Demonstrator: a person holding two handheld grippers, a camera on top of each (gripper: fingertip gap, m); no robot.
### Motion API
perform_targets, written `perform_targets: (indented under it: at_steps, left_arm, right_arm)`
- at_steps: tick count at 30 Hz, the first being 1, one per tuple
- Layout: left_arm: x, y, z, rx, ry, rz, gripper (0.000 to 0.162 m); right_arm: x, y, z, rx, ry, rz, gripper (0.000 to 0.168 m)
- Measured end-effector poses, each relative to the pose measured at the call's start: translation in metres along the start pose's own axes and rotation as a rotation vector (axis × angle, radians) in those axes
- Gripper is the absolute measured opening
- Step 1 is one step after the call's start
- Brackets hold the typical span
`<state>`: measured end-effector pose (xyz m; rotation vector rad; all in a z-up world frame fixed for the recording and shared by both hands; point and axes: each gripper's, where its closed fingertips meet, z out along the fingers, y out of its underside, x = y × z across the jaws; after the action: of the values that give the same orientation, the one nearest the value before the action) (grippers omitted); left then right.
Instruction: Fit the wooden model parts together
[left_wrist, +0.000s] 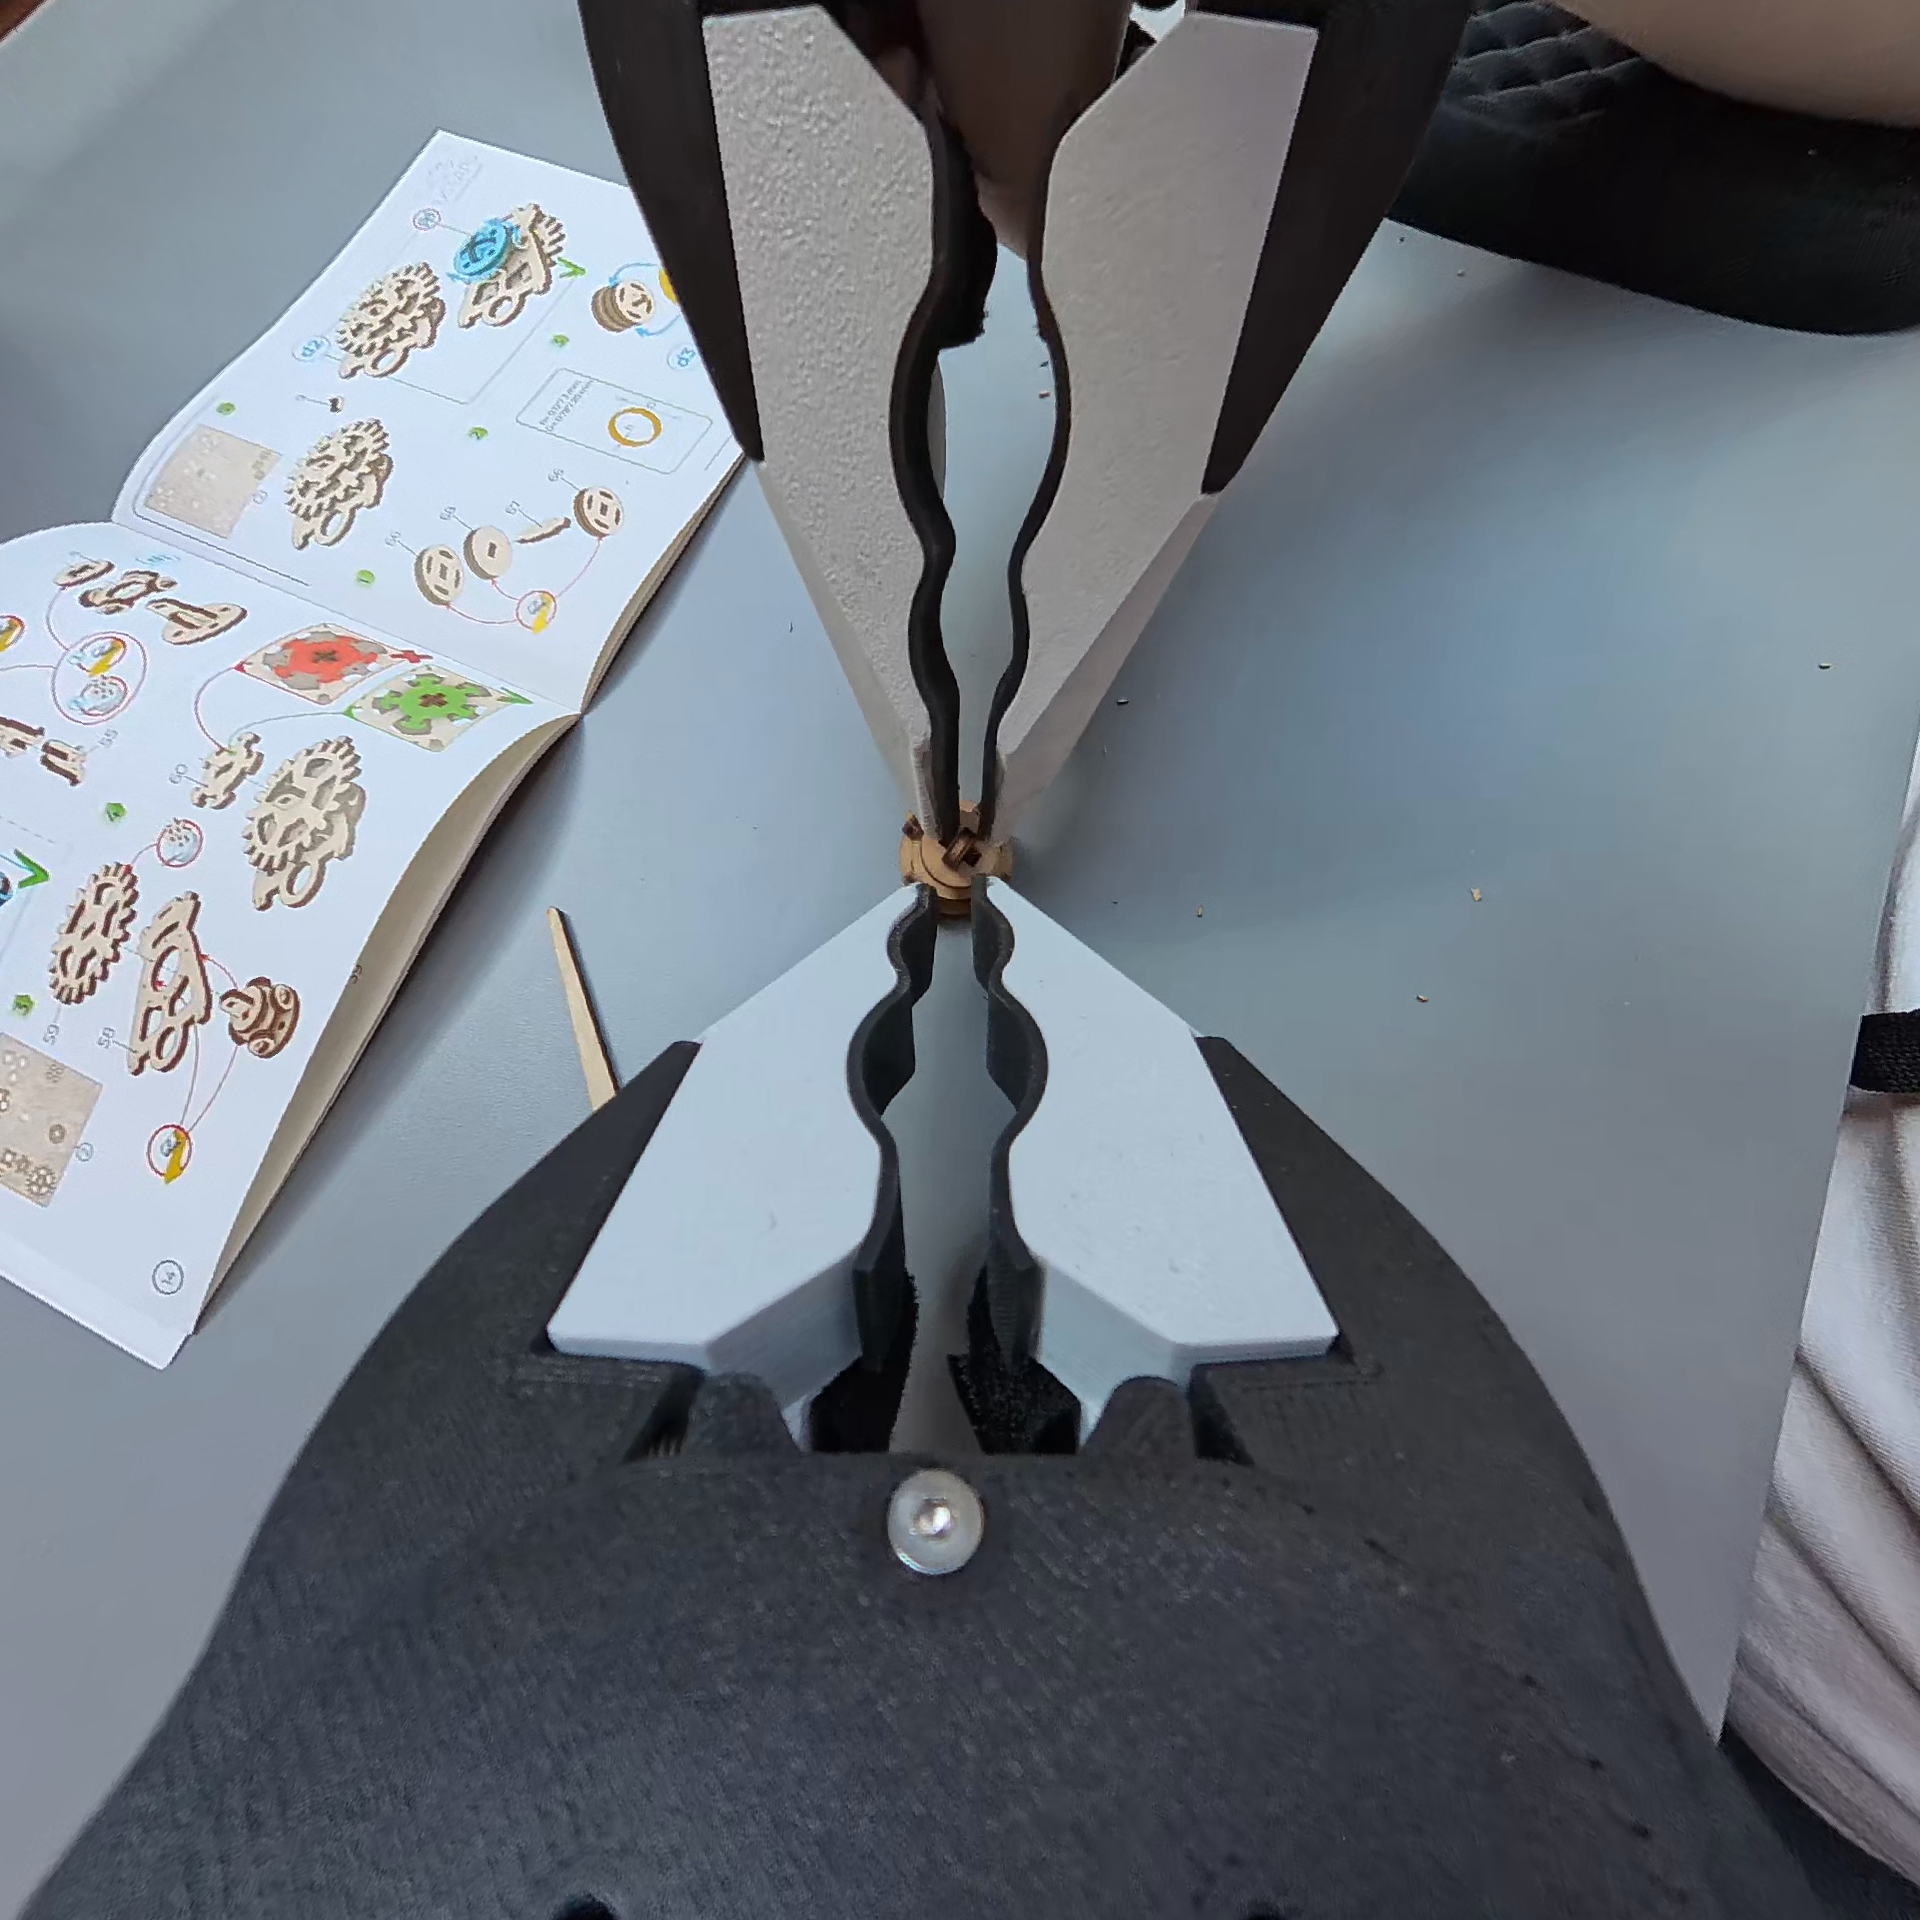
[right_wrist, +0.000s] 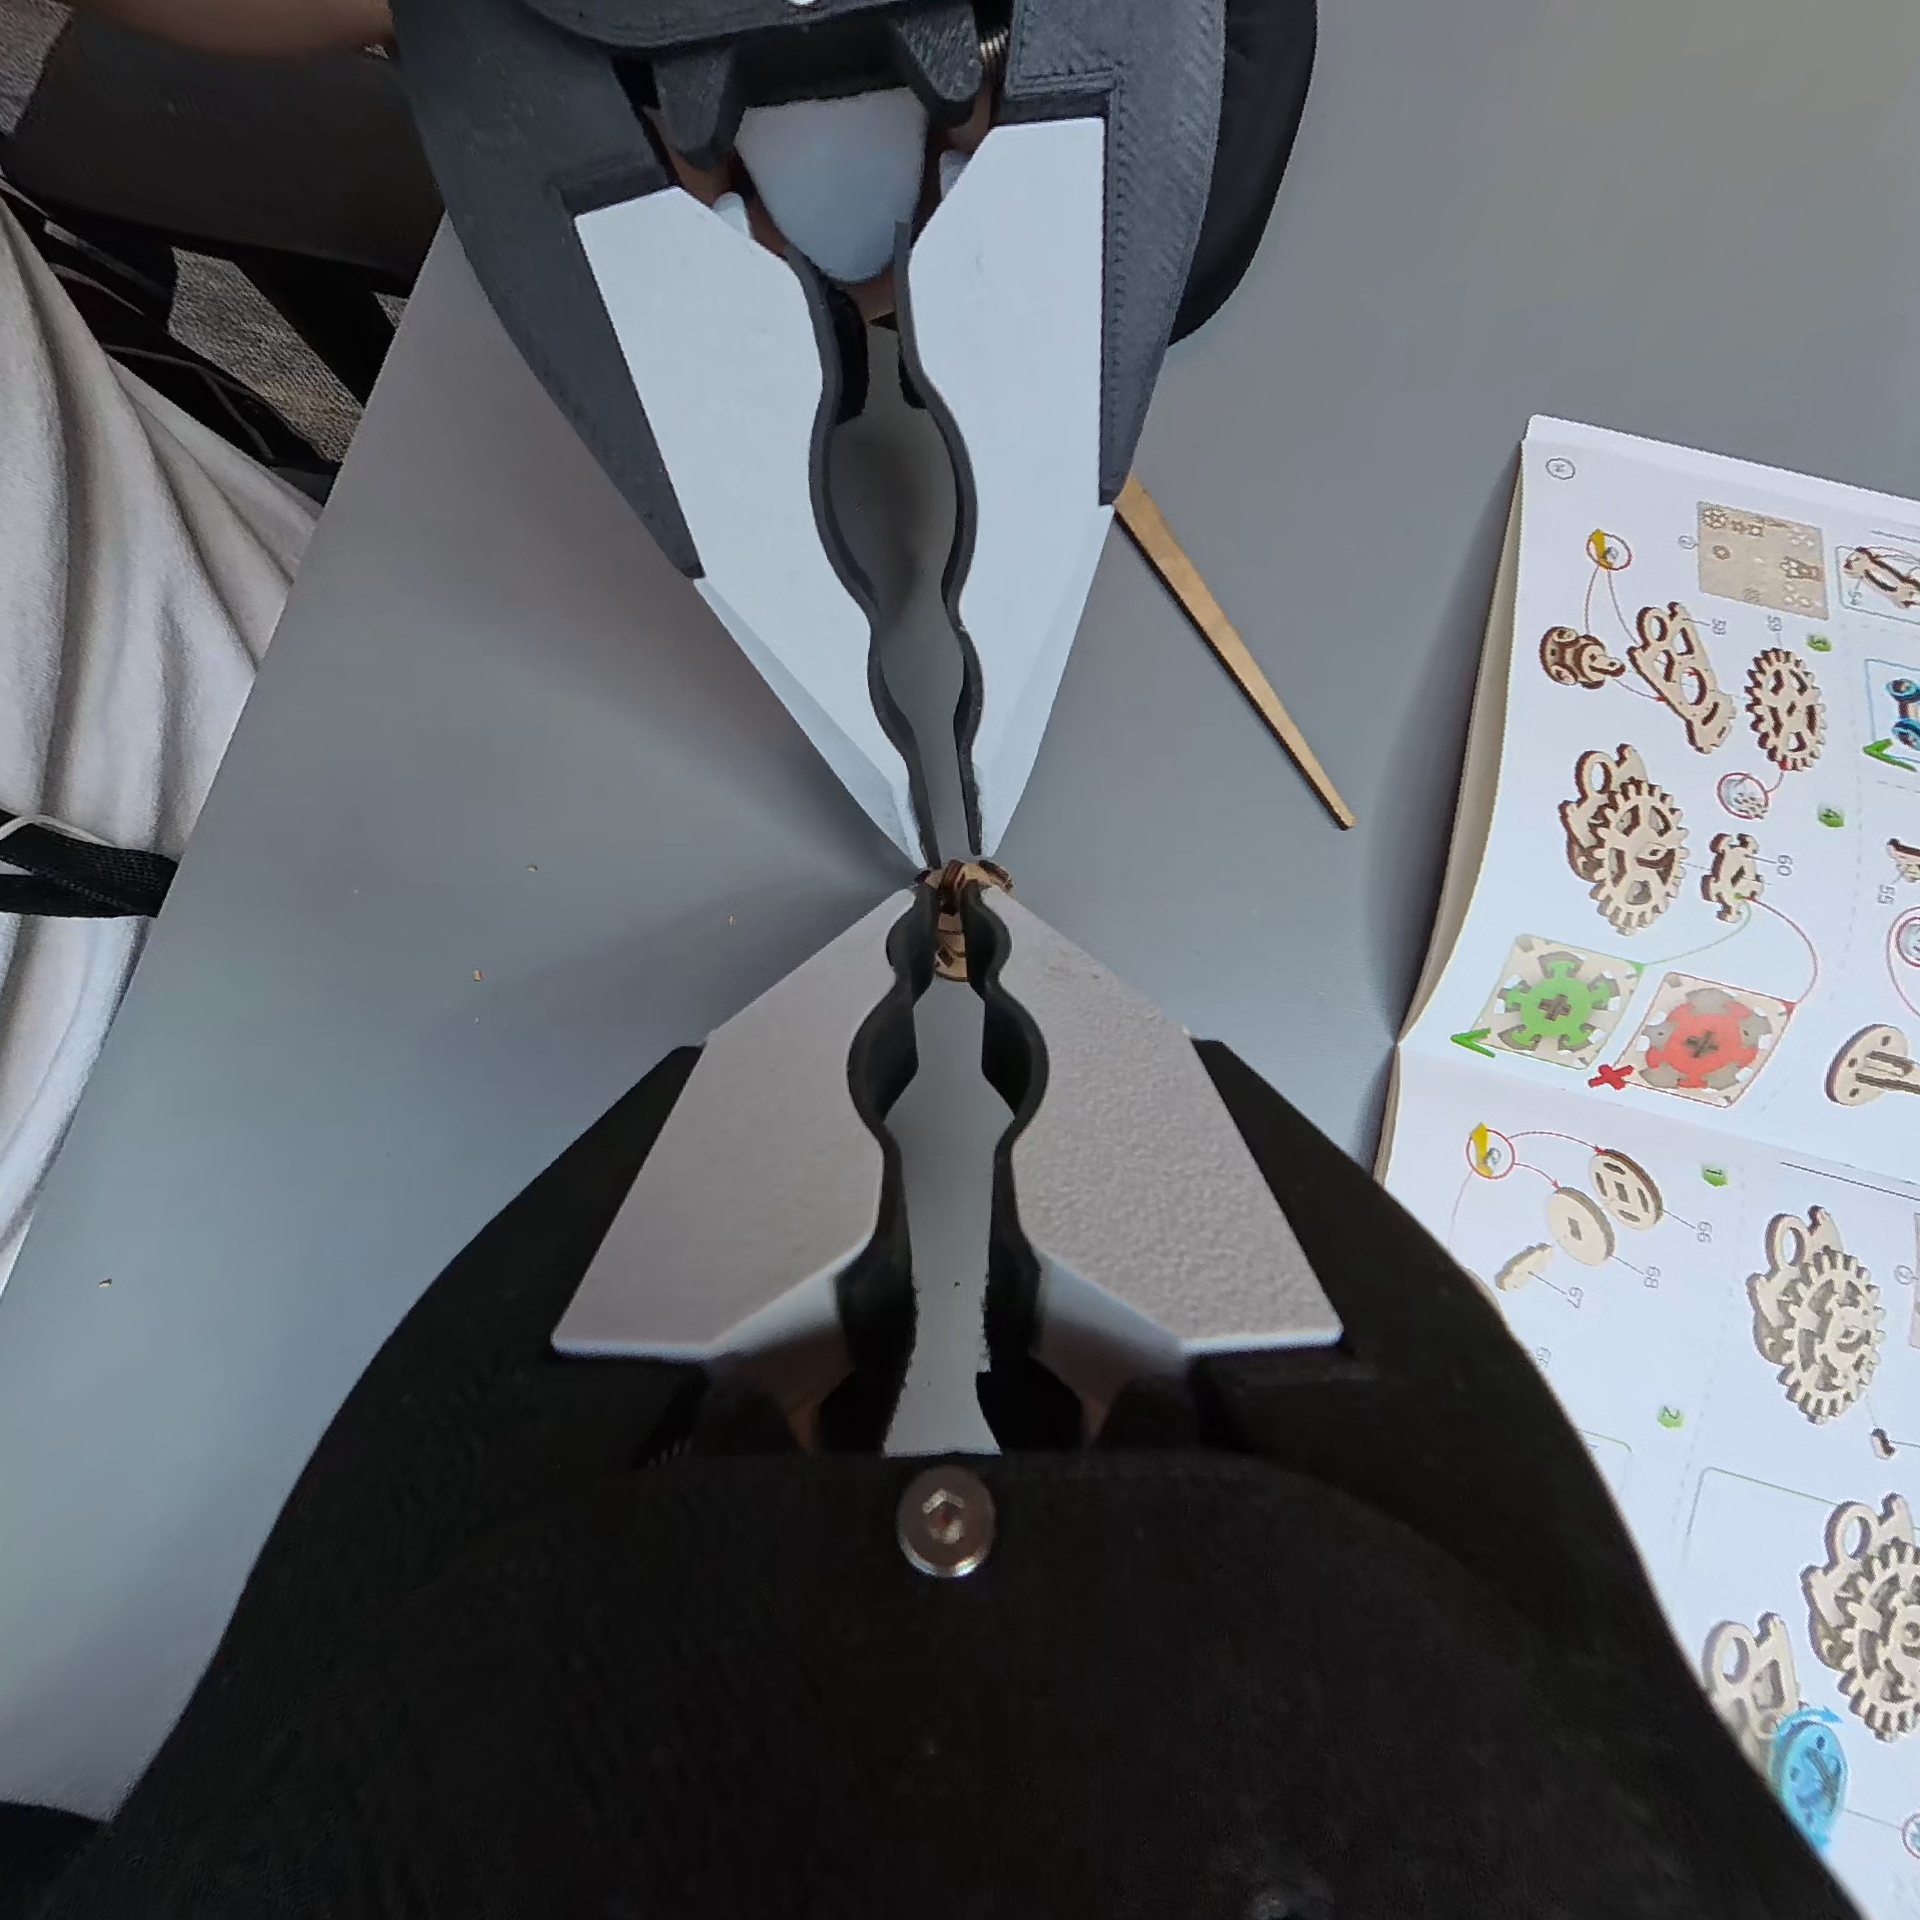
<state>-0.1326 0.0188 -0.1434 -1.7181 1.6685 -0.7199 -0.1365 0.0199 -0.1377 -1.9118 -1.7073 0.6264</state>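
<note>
Both grippers are clamping tip-to-tip on the small wooden model parts (left_wrist: 948, 854) above the grey table (left_wrist: 1455, 727), left gripper (left_wrist: 954, 902) and right gripper (right_wrist: 943, 920) pressing them together, fit looking nearly seated, booklet (left_wrist: 312, 727) lying beside.

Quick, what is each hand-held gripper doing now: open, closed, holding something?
Left hand-held gripper: closed on the small wooden part.
Right hand-held gripper: closed on the same small wooden part, from the opposite side.

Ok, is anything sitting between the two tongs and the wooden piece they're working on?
Nothing visible. Both the left tongs and right tongs already pinch the small wooden assembly tip to tip above the table.
</note>
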Motion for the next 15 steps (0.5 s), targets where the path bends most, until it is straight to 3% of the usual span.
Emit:
perform_targets:
  at_steps: [1, 15]
  left_arm:
    - [-0.0001, -0.0001, 0.0002, 0.000, -0.001, 0.000, 0.004]
    - [-0.0040, -0.0075, -0.0060, 0.051, 0.034, -0.062, 0.005]
  right_arm:
    - [0.0008, -0.0001, -0.0007, -0.005, 0.009, -0.010, 0.003]
    - [0.0052, 0.0081, -0.0063, -0.019, 0.021, -0.033, 0.006]
